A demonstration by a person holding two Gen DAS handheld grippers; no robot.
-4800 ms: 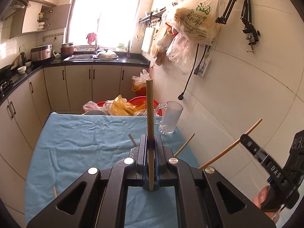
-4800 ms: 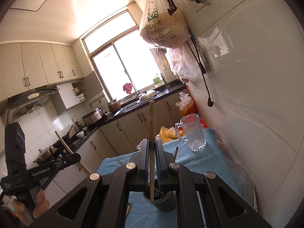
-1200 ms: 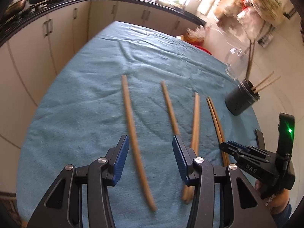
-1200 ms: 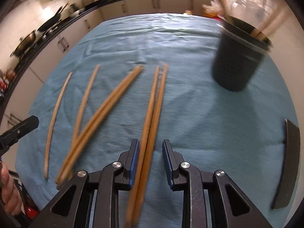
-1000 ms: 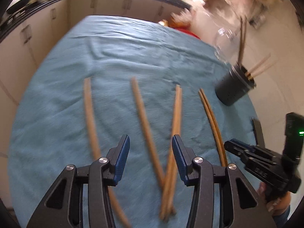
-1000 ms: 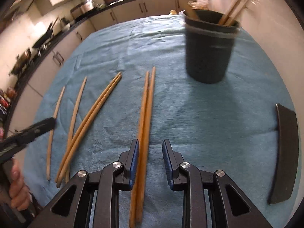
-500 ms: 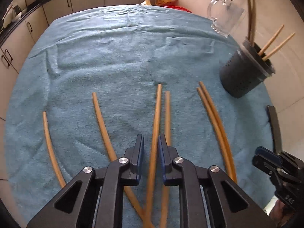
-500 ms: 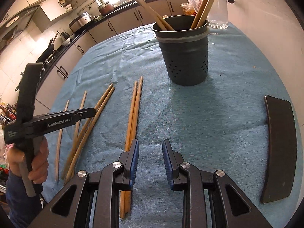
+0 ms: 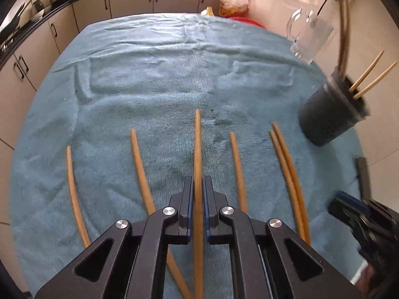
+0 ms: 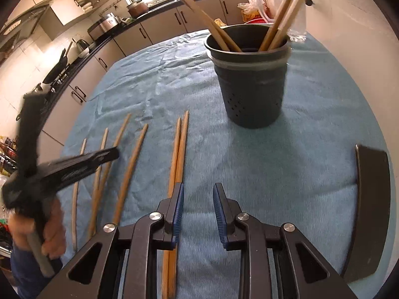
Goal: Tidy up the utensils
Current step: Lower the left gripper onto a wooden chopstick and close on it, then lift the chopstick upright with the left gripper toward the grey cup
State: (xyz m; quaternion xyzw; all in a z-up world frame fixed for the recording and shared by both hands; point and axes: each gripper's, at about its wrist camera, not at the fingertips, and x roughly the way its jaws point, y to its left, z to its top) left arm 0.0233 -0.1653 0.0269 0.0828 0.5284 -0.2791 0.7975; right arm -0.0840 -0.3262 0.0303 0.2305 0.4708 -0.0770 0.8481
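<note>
Gripping: left gripper [image 9: 198,208] fingers clamped on one chopstick [image 9: 197,149], lying on the blue cloth [image 9: 154,84]
Right gripper [image 10: 198,211]: fingers narrowly apart, nothing between; chopstick pair [image 10: 178,154] just left of them
Loose chopsticks: four more on the bench
Holder [image 10: 249,87]: dark cup, upright, chopsticks inside

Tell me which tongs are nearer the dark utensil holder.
Right. The right tongs hover open just short of the dark utensil holder, past the paired chopsticks. The left tongs sit farther off, shut on a chopstick.
</note>
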